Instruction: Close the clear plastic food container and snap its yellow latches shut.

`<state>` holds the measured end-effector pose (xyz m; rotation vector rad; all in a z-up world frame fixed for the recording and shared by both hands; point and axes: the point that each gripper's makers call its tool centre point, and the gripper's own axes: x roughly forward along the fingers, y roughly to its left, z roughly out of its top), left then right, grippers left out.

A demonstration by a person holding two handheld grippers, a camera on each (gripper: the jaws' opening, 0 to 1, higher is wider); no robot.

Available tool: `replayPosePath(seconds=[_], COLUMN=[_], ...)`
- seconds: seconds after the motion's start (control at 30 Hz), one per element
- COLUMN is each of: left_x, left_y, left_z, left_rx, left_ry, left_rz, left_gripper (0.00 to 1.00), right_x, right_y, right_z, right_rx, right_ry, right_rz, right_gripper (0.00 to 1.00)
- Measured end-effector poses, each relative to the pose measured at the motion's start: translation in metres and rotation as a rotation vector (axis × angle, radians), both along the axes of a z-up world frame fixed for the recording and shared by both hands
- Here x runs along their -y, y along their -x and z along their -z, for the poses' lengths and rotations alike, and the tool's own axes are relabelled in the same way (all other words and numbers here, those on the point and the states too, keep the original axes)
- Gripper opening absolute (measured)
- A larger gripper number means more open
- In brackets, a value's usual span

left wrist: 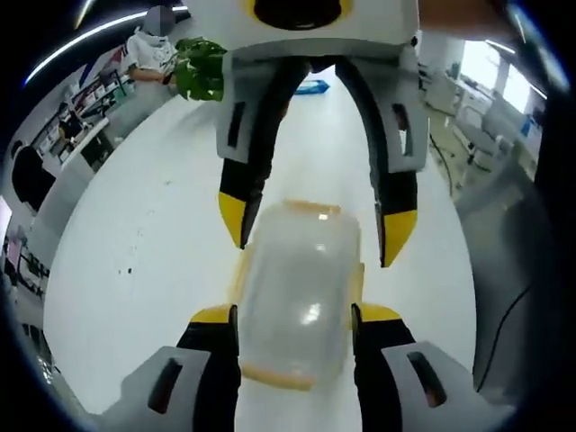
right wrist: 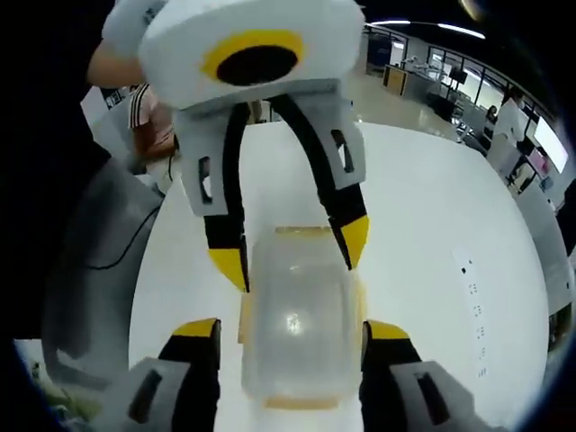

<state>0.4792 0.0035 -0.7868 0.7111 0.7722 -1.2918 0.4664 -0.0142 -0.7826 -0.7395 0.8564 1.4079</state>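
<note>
Container (left wrist: 301, 288) sits lid-on on the white table (left wrist: 135, 234), yellow latches (left wrist: 241, 270) visible along its sides. Left gripper (left wrist: 292, 315) straddles one end of the container, jaws spread wide, one at each long side, gripping nothing. Right gripper (right wrist: 290, 328) straddles the opposite end, facing the left one, jaws likewise spread and unclenched. A green plant (left wrist: 200, 67) stands beyond the container, past the far gripper.

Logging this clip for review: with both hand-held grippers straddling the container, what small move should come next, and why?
Probably press the left hand-held gripper inward on the near end's yellow latch. The lid looks seated on the clear container, both grippers' jaws stand open around its ends, and the right hand-held gripper flanks the opposite end. Whether any latch is already snapped cannot be told.
</note>
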Motion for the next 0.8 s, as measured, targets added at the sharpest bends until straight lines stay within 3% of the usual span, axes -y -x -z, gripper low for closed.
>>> replayPosePath(seconds=[0.23,0.4,0.53,0.6,0.63,0.7,0.8], left_x=[-0.004,-0.013,-0.019,-0.019,-0.018,-0.021,-0.021], left_y=[-0.004,-0.016,-0.019,-0.019,-0.023,-0.025,-0.025], left_z=[0.003,0.007,0.009,0.008,0.007,0.008,0.009], left_rx=[0.002,0.020,0.031,0.022,0.042,0.076,0.038], left_ry=[-0.001,-0.002,-0.012,-0.001,0.024,0.007,0.024], left_rz=[-0.070,-0.174,-0.247,-0.279,-0.319,-0.325,-0.398], left_gripper=[0.50,0.52,0.54,0.50,0.50,0.54,0.59], right_x=[0.009,0.012,0.017,0.020,0.024,0.027,0.030], right_y=[-0.007,-0.018,-0.020,-0.022,-0.025,-0.025,-0.029], right_z=[0.011,0.011,0.012,0.013,0.015,0.017,0.017], right_rx=[0.016,0.006,0.006,0.008,0.025,0.036,0.056], right_ry=[0.025,-0.030,-0.044,-0.051,-0.047,-0.048,-0.060], right_rz=[0.068,0.238,0.322,0.370,0.407,0.433,0.494], right_gripper=[0.63,0.60,0.59,0.59,0.59,0.59,0.59])
